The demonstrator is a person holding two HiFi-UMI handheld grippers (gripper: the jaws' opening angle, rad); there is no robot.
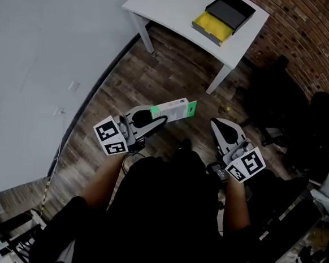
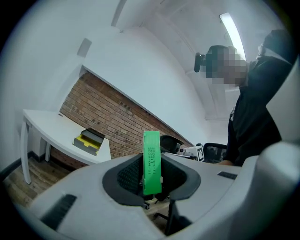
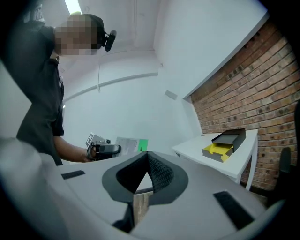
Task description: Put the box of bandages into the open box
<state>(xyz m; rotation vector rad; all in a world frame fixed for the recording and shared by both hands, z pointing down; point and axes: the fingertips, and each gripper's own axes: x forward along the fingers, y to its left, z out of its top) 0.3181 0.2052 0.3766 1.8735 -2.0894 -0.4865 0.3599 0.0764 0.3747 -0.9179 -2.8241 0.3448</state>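
My left gripper (image 1: 153,119) is closed on the bandage box (image 1: 175,109). In the left gripper view the box's green end (image 2: 151,161) stands up tall between the two jaws, and both jaws press on its sides. The box is white with that green end, and it sticks out past the jaws, up in the air over the wood floor (image 1: 158,65). My right gripper (image 1: 220,127) holds nothing. In the right gripper view its jaws touch at the tips (image 3: 147,154), with only a small gap lower down. Both grippers are held out in front of me, one on each side and apart from each other. The open box (image 1: 224,16) sits well ahead of me on the white surface (image 1: 174,4), near the corner by the brick wall (image 1: 308,31). It is black and I can see yellow inside it. The bandage box is well apart from the open box and the surface.
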